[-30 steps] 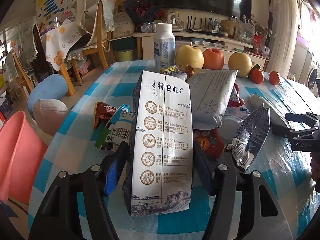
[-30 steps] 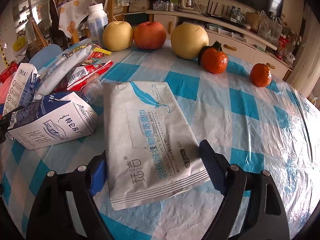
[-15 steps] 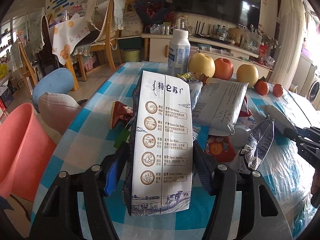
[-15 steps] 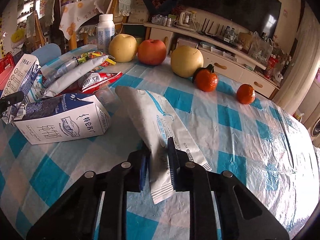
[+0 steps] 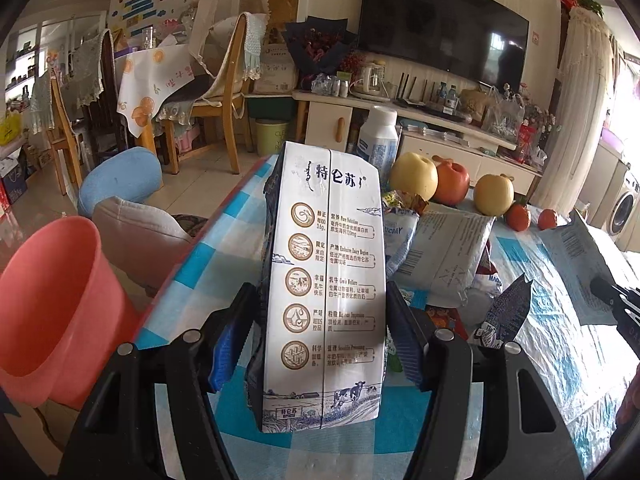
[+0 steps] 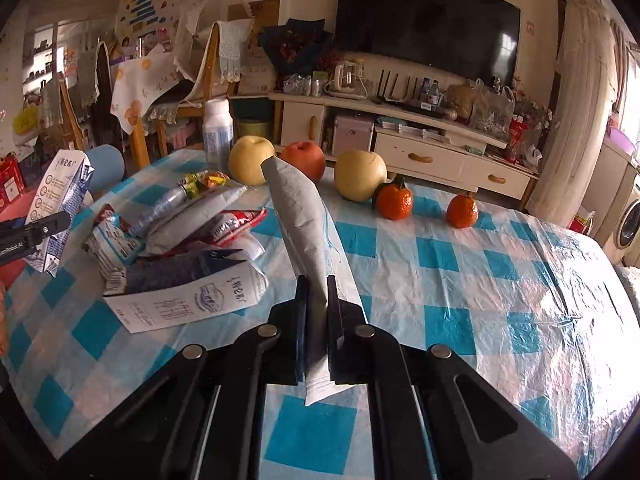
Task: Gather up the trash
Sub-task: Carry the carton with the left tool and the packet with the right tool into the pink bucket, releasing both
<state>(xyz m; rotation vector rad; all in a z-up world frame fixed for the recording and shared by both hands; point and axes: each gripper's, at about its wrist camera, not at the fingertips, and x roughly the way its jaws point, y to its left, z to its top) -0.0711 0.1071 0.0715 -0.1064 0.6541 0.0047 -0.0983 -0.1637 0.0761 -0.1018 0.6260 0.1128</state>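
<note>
**Both tongs are carrying trash above the checked table**

Left wrist view: you are holding the left gripper [image 5: 320, 330] level and facing across the table [image 5: 192, 264], its fingers [image 5: 234, 340] clamping a milk carton [image 5: 326, 280] by its two narrow sides. The carton is standing upright, long axis vertical, printed back panel facing the camera, raised above the near left edge of the table. A pink bin [image 5: 52, 300] is sitting on the floor to the left, below table level, next to a blue cushion [image 5: 120, 178]. Behind the carton, a grey pouch [image 5: 448, 256] and other wrappers are piling up, with a white bottle [image 5: 378, 140], two yellow pears [image 5: 414, 176] and a red apple [image 5: 452, 182] further back. At the right edge, the right gripper [image 5: 618, 306] is showing with its packet.

Right wrist view: you are holding the right gripper [image 6: 318, 312] tilted down toward the table [image 6: 460, 280], jaws clenched on a wet-wipe packet [image 6: 308, 224]. The packet is folded lengthwise, lifted off the cloth, its long axis pointing away from you and upward toward the fruit. To its left, a flattened carton [image 6: 192, 294] is lying on its side beside the wrapper heap [image 6: 200, 220]. Two tangerines [image 6: 394, 202] are sitting to the right. At the far left, the left gripper [image 6: 34, 234] is gripping the milk carton [image 6: 60, 196].
</note>
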